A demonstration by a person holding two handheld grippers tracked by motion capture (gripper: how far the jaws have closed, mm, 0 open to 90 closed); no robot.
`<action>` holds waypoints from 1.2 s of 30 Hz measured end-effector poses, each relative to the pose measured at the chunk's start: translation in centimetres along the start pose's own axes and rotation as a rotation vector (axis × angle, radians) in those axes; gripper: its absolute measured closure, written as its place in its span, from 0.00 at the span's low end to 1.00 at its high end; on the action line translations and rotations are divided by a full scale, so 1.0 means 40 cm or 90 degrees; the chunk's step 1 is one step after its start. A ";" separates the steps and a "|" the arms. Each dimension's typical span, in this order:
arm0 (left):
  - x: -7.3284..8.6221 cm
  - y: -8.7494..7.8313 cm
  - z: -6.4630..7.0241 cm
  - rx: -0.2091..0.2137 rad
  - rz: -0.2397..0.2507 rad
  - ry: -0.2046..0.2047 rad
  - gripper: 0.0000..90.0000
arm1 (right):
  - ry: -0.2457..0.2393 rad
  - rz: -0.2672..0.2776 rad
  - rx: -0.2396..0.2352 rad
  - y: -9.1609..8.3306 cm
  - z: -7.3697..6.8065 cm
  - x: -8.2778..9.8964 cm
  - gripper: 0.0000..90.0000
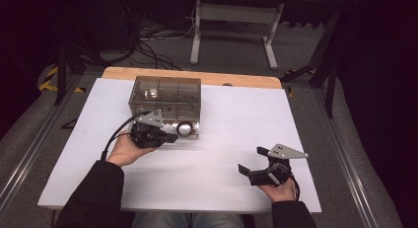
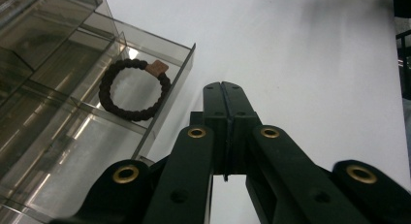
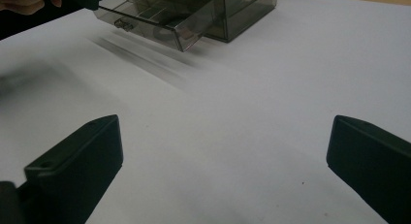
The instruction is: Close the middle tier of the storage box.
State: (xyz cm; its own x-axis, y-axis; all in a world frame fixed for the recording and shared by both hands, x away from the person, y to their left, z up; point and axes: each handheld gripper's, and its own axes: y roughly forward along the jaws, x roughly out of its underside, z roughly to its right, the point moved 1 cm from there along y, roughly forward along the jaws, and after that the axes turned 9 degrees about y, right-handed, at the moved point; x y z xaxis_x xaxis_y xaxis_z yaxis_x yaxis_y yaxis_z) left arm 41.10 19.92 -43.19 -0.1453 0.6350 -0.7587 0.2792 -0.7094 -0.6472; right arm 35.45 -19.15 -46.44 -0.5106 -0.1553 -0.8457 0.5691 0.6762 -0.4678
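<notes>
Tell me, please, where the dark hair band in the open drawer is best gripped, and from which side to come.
Likely from above. The hair band lies flat in an end compartment of the pulled-out drawer, whose walls block a level approach. Grip the free braided arc away from the brown tag, one jaw inside the ring, one outside. The left gripper, shut, is nearest and must open first.
</notes>
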 end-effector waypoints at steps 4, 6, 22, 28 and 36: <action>0.013 0.004 0.000 0.000 -0.003 -0.004 0.99 | -0.004 0.000 0.001 0.000 0.001 0.000 0.00; 0.018 0.006 0.000 0.001 -0.002 -0.008 0.99 | -0.003 -0.001 0.001 0.000 0.001 0.000 0.00; 0.046 0.026 -0.001 0.002 -0.025 -0.017 0.99 | -0.002 0.000 0.000 0.000 0.001 0.000 0.00; 0.056 0.033 -0.004 0.002 -0.032 -0.017 0.99 | -0.002 -0.002 0.002 -0.001 0.001 0.000 0.00; 0.070 0.044 -0.007 0.004 -0.058 -0.020 0.99 | -0.003 -0.003 0.001 -0.001 0.001 0.000 0.00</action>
State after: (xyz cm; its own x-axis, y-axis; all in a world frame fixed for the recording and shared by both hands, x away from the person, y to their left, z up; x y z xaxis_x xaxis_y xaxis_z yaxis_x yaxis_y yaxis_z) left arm 41.44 20.53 -46.41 -0.1996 0.6868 -0.6989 0.2581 -0.6512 -0.7136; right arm 35.44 -19.19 -46.45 -0.5100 -0.1612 -0.8449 0.5679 0.6746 -0.4715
